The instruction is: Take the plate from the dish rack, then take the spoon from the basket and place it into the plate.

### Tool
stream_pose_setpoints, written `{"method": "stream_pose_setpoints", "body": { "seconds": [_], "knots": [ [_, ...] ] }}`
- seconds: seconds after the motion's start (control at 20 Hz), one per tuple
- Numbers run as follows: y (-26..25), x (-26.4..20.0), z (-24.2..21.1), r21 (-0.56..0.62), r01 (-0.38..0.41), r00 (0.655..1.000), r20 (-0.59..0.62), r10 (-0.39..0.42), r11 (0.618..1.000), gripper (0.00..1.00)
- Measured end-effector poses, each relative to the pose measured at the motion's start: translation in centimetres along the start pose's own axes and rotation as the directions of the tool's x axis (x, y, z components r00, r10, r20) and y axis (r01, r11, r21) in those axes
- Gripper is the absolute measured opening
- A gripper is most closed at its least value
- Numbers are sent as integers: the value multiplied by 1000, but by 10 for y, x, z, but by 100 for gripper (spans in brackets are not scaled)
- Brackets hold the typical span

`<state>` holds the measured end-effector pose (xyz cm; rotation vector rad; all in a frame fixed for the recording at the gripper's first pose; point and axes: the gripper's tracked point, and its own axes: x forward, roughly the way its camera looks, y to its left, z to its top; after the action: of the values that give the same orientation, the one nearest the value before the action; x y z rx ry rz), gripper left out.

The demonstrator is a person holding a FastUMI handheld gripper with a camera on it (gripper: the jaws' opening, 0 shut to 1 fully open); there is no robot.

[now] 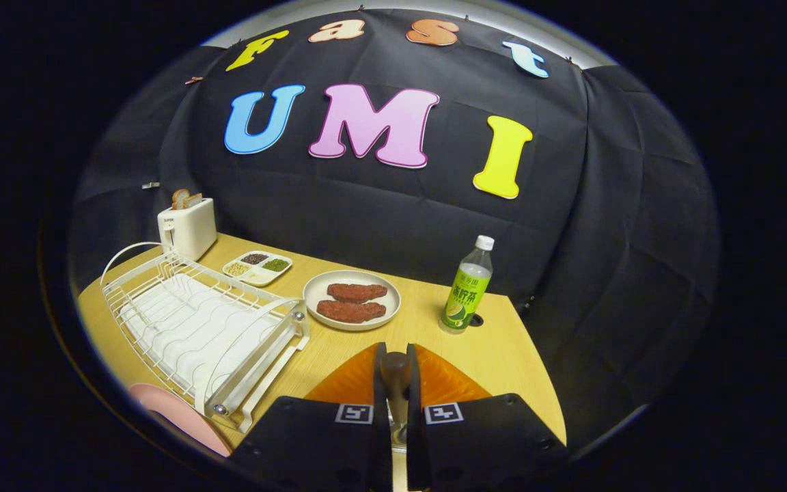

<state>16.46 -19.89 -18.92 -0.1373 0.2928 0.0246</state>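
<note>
My gripper [395,359] is shut on the spoon [395,374]. Its brown wooden handle end stands up between the two black fingers, and a bit of metal stem shows lower in the gap. Right under and just ahead of the fingers is the orange basket [339,386], whose ribbed wall shows on both sides of them. The pink plate [178,412] lies on the table to the left of the fingers, beside the near end of the white wire dish rack [195,321]. No dishes stand in the rack.
Beyond the basket a white plate with two brown patties [352,301] sits mid-table. A green-labelled bottle [465,287] stands to its right near the table's edge. A white toaster [187,225] and a small divided tray [257,267] are at the back left.
</note>
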Motion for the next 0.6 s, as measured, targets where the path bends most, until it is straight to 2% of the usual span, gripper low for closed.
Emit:
{"method": "stream_pose_setpoints", "body": {
  "seconds": [0.35, 0.6],
  "knots": [
    [-10, -51, 67, 2, 26, 999, 46, -26, 1000, 12],
    [6, -105, 99, 28, 45, 998, 51, -46, 999, 12]
  ]
}}
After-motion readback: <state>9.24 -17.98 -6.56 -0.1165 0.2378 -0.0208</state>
